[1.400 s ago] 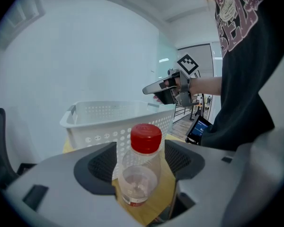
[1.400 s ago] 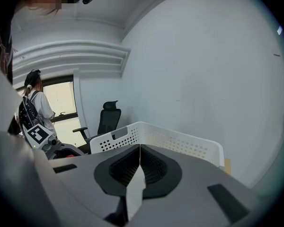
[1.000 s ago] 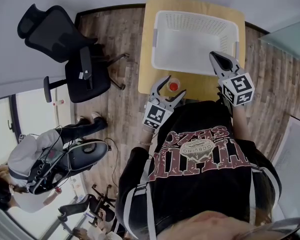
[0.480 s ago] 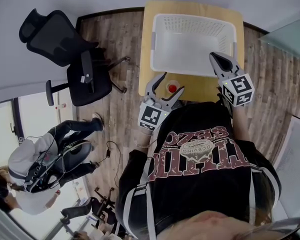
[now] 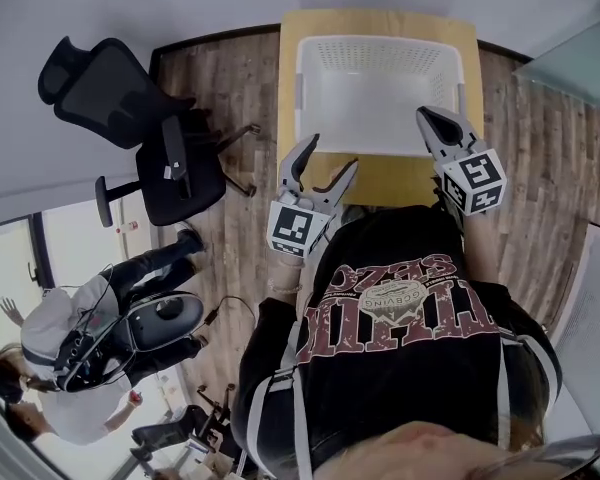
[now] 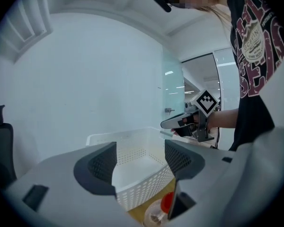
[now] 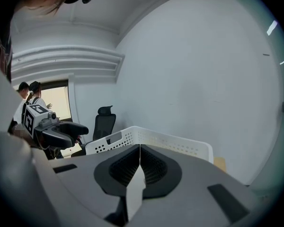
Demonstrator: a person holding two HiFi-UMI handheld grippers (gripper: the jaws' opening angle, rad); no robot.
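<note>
My left gripper (image 5: 332, 154) is open and empty, held over the near left corner of a white perforated basket (image 5: 378, 93). In the left gripper view a clear bottle with a red cap (image 6: 166, 204) shows low down, partly behind the right jaw, on the wooden table (image 5: 380, 180); it is hidden in the head view. The basket (image 6: 132, 174) fills the space beyond the left gripper (image 6: 139, 162). My right gripper (image 5: 432, 120) is shut, near the basket's near right corner. In its own view the right gripper (image 7: 140, 148) points at the basket (image 7: 151, 137).
A black office chair (image 5: 130, 118) stands left of the table on the wood floor, also in the right gripper view as the chair (image 7: 103, 122). People (image 5: 90, 338) stand at the lower left. White walls lie behind the table.
The left gripper has risen and shifted toward the basket; the bottle that stood between its open jaws now sits low, below them. The right gripper has barely moved.
</note>
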